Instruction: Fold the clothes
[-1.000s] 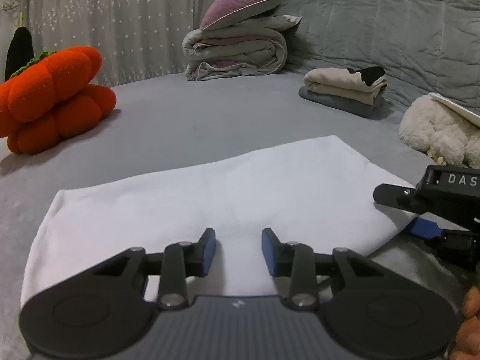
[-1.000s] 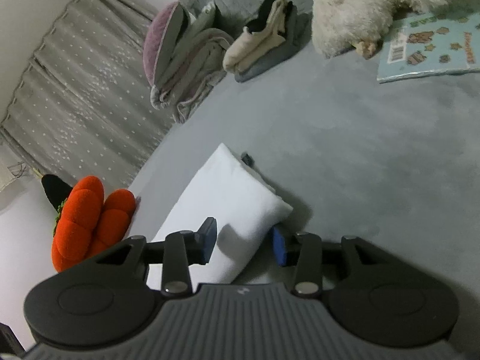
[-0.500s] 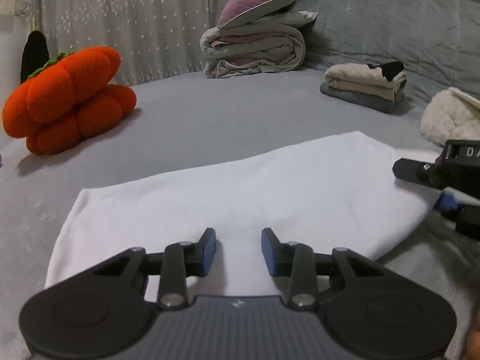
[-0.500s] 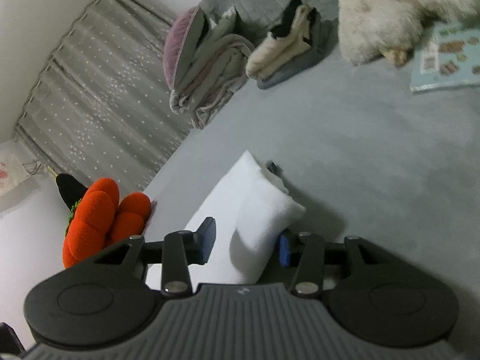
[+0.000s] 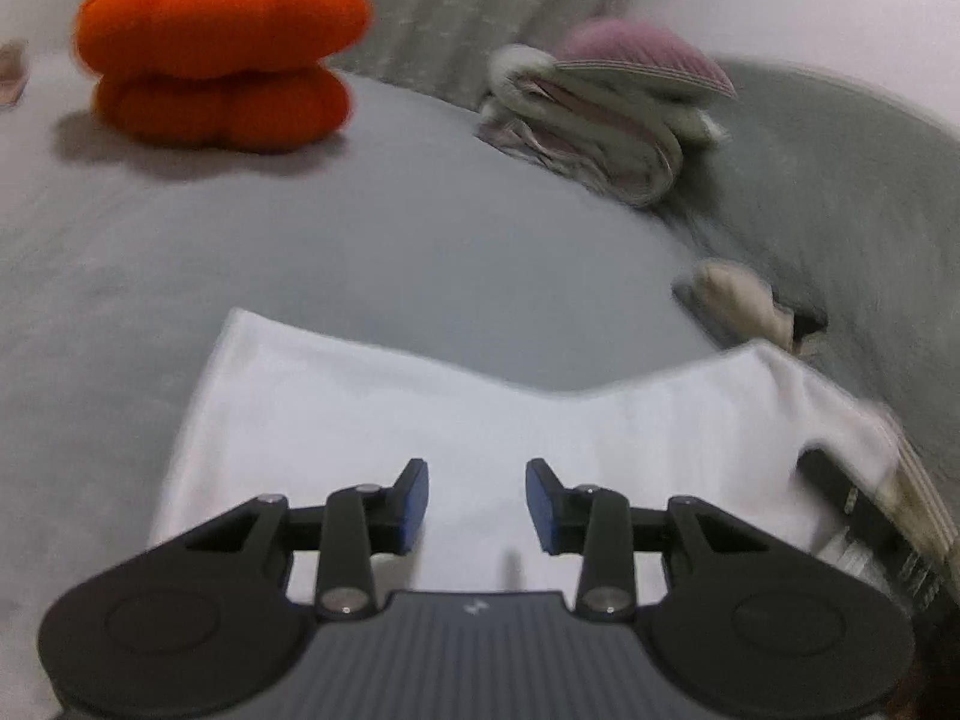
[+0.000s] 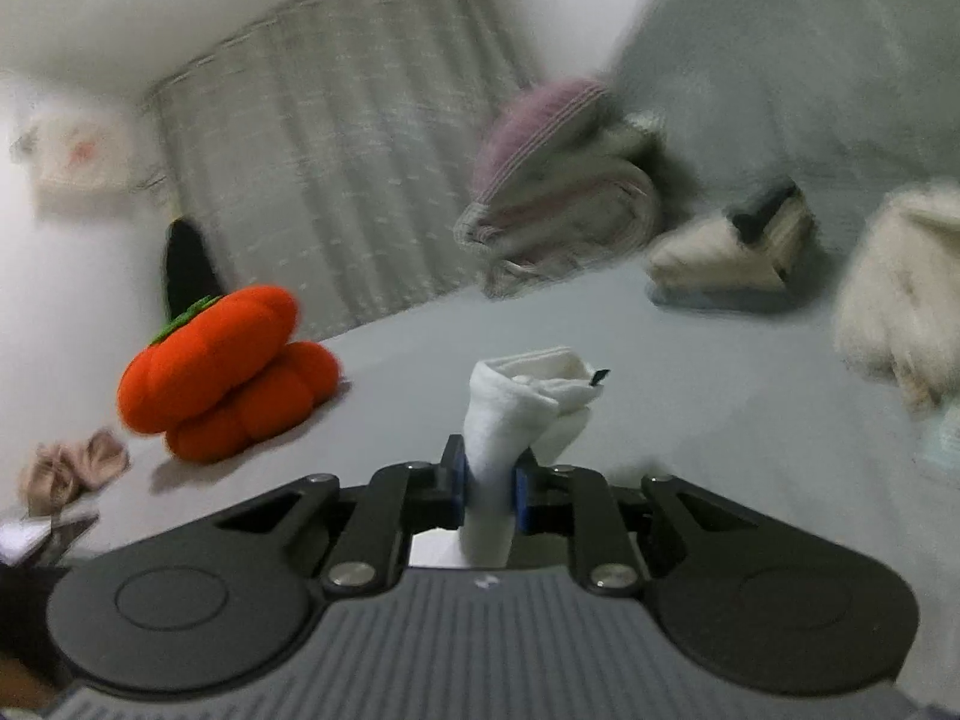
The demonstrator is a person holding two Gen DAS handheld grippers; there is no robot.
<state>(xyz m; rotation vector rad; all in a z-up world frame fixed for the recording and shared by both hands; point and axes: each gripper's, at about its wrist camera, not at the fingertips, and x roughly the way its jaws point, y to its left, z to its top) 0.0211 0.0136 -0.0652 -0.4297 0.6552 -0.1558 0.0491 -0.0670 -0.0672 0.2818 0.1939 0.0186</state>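
Right tool (image 6: 489, 489): jaws have just been closing and now clench a bunched end of the white garment (image 6: 516, 402), lifted clear of the grey bed (image 6: 690, 408). Left tool (image 5: 477, 501): jaws part-open, released, hovering over the garment's flat portion, which lies on the bed, well short of the orange pumpkin cushion (image 5: 222, 48).
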